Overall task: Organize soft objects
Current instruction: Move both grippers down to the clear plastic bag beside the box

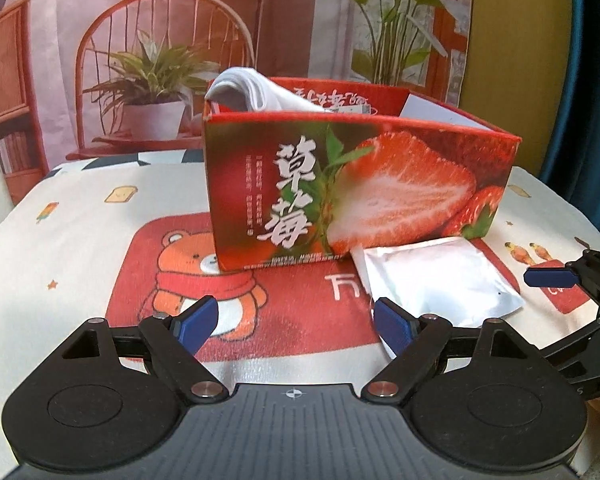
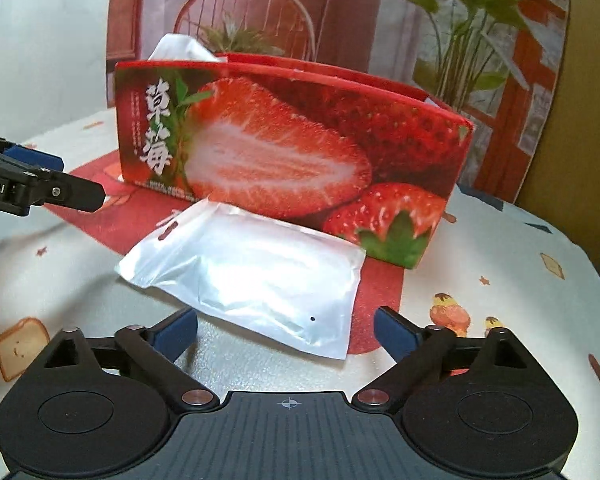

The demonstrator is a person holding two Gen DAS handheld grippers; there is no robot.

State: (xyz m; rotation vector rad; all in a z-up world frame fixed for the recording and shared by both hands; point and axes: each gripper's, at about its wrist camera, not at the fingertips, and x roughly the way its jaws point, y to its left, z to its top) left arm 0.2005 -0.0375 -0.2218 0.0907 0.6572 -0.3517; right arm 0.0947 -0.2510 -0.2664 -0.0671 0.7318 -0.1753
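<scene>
From the left wrist, our left gripper point(image 1: 294, 322) stands wide and empty, the white pouch point(image 1: 432, 280) near its right finger, before the strawberry box point(image 1: 360, 188). From the right wrist, our right gripper point(image 2: 286, 332) gapes around the pouch's point(image 2: 252, 276) near edge; the slick film could slip when pinched.

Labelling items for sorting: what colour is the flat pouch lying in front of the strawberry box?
White pouch, slightly glossy; the right wrist view shows it best.

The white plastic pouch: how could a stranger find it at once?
Find the tall red cardboard strawberry box on the bear-print tablecloth. The flat, glossy white plastic pouch lies on the cloth against the box's front, unlike the white cloth sticking out of the box.
</scene>
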